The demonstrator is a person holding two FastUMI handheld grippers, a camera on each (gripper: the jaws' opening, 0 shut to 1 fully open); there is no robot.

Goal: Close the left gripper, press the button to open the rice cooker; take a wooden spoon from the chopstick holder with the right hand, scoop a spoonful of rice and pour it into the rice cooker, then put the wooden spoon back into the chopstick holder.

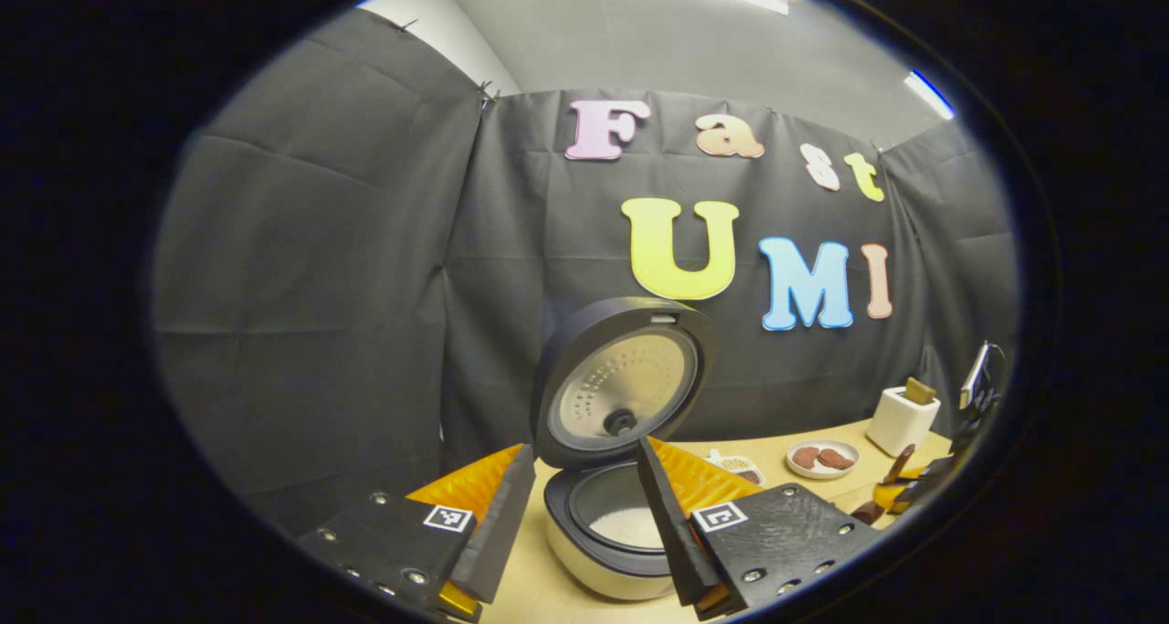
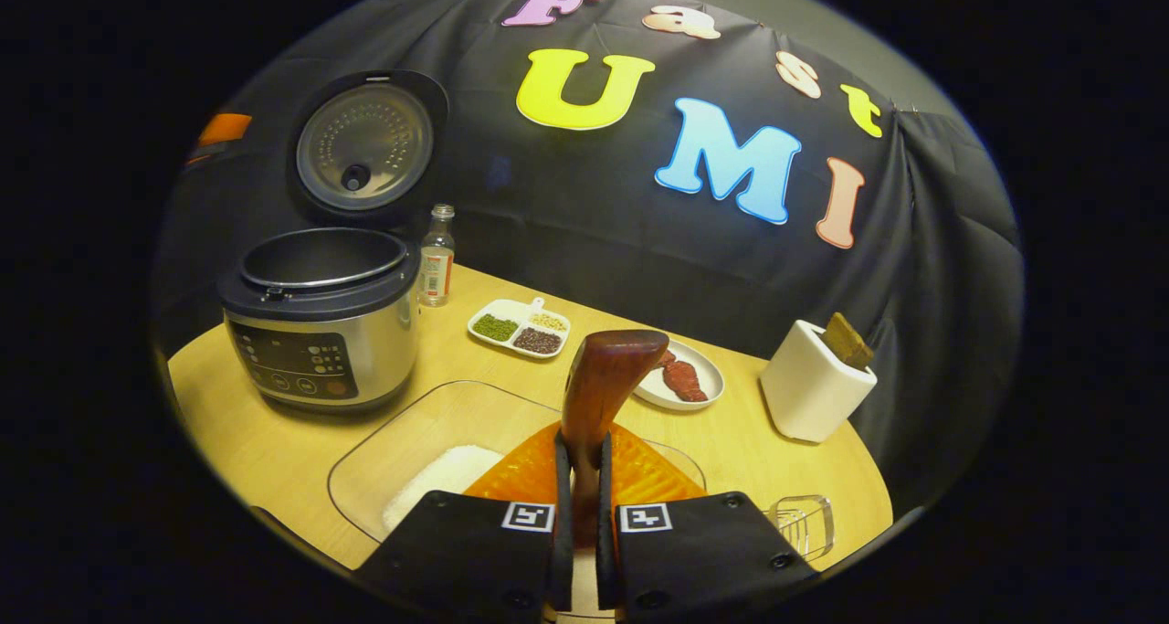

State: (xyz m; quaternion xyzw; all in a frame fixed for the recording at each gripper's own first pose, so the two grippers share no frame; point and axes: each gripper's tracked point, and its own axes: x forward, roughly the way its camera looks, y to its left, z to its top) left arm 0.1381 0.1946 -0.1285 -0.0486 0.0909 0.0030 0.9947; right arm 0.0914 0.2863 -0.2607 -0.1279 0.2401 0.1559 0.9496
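Observation:
The rice cooker stands with its lid swung up, and white rice lies at the bottom of its pot. My left gripper hangs open just in front of it, one finger on each side of the pot, touching nothing. My right gripper is shut on the handle of the wooden spoon, whose bowl points up and forward over a clear tray of rice. I cannot tell what the spoon's bowl holds. The white chopstick holder stands to the right with a wooden piece in it. The cooker is far left.
Behind the cooker stands a small bottle. A divided dish of beans and a plate with reddish pieces sit mid-table. A small clear dish lies at the front right edge. Black cloth walls close off the table's back.

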